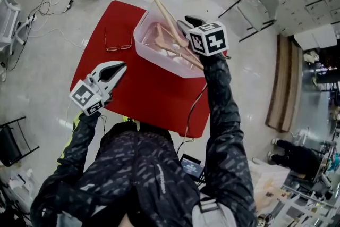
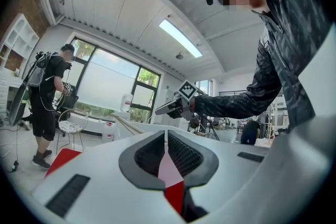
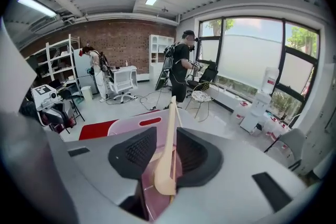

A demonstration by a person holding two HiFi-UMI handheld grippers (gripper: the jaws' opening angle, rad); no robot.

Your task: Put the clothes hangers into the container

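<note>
— Over at the bin [image 1: 142, 46], what's your right gripper [image 1: 188, 26] doing?

— My right jaws stand apart with a hanger [image 3: 169, 149] between them. I see a gap beside the wood, so I read it as loose, not clamped. It leans steeply, foot down in the bin, top poking above the rim.

— And the left?

— My left gripper [image 2: 166, 136] is closed on nothing, held level over the table [image 1: 154, 98], well apart from the bin.

— Where are the rest?

— More hangers [image 1: 164, 40] lie flat inside the bin. I see none out on the table, just a pair of glasses [image 1: 118, 45].

— How will they handle?

— Wood, I'd judge: stiff, light, and smooth enough to slide in the pads or pivot if I hold one near an end. I'd take the bar close to its middle, across the flat faces, and keep off the thin ends. The leaning one may tip over the rim unless I lay it down.
</note>
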